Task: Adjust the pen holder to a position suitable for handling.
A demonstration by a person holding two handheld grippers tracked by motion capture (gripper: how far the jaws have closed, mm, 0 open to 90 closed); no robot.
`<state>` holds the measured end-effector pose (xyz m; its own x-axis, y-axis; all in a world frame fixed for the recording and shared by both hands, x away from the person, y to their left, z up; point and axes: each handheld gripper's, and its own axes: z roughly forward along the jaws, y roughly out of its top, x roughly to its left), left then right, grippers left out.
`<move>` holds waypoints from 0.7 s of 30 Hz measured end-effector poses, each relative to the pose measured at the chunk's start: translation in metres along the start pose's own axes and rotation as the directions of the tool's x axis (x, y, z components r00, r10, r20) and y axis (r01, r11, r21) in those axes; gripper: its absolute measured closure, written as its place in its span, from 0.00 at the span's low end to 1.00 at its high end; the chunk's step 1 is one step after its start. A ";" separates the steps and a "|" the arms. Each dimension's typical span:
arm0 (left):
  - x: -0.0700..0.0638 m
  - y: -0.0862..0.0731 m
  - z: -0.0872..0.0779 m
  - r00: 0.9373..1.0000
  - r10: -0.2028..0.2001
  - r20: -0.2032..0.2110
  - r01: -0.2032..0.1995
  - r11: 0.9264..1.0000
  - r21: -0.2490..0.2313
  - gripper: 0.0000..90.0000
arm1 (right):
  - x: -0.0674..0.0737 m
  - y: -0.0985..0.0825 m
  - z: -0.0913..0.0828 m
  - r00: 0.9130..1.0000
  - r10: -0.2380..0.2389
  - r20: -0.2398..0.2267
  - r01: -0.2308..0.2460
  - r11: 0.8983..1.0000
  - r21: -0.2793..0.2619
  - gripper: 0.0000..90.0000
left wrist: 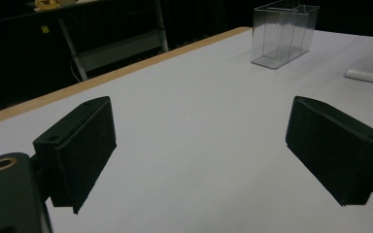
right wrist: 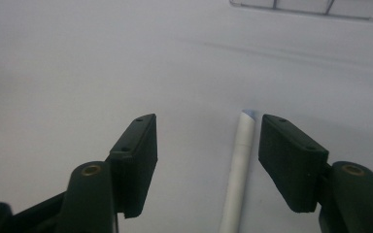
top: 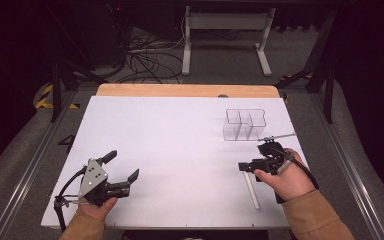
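White tube (right wrist: pixel 239 170) is lying flat on the white table (top: pixel 180 145), near the front edge on the person's right, and sitting between the jaws of the right gripper (right wrist: pixel 206 160). Those jaws are standing partly apart; the tube is lying close beside one pad, and no pad is pressing on it. In the high view the right gripper (top: pixel 250 167) is hovering over the tube's (top: pixel 252 192) far end. Across the table, the left gripper (top: pixel 121 168) is resting near the front left corner, jaws spread wide with nothing between them. Farther back on the right, a clear plastic container (top: pixel 245 124) with compartments is standing upright.
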<state>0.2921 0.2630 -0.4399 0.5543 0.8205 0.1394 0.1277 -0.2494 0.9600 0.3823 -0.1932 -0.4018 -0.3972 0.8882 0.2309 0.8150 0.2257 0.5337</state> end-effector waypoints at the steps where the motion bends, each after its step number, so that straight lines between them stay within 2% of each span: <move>1: 0.000 0.000 0.000 1.000 0.002 0.001 -0.002 1.000 0.004 0.13 | 0.001 0.000 0.001 1.000 0.005 0.008 -0.006 1.000 0.007 0.45; 9: 0.000 0.000 0.000 1.000 0.001 0.002 -0.001 1.000 0.005 0.13 | 0.004 0.002 0.010 0.998 0.010 0.056 -0.014 0.997 0.080 0.49; 12: 0.000 0.000 0.001 1.000 0.002 0.002 -0.002 1.000 0.007 0.13 | 0.004 0.001 0.017 0.996 -0.001 0.088 -0.009 0.993 0.113 0.53; 17: 0.000 0.000 0.001 1.000 0.001 0.004 -0.001 1.000 0.010 0.13 | 0.003 0.001 0.021 0.993 0.009 0.120 -0.026 0.990 0.141 0.57; 19: 0.000 -0.001 0.001 1.000 0.002 0.002 -0.002 1.000 0.010 0.13 | 0.003 0.001 0.024 0.988 0.015 0.153 -0.040 0.985 0.166 0.61; 21: 0.000 -0.001 0.001 1.000 -0.002 0.002 0.002 1.000 0.011 0.13 | 0.003 0.001 0.025 0.988 0.011 0.156 -0.038 0.984 0.173 0.63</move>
<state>0.2929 0.2623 -0.4411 0.5556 0.8200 0.1372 0.1379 -0.2536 0.9574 0.3928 -0.1807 -0.4206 -0.3173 0.9423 0.1066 0.8903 0.2573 0.3757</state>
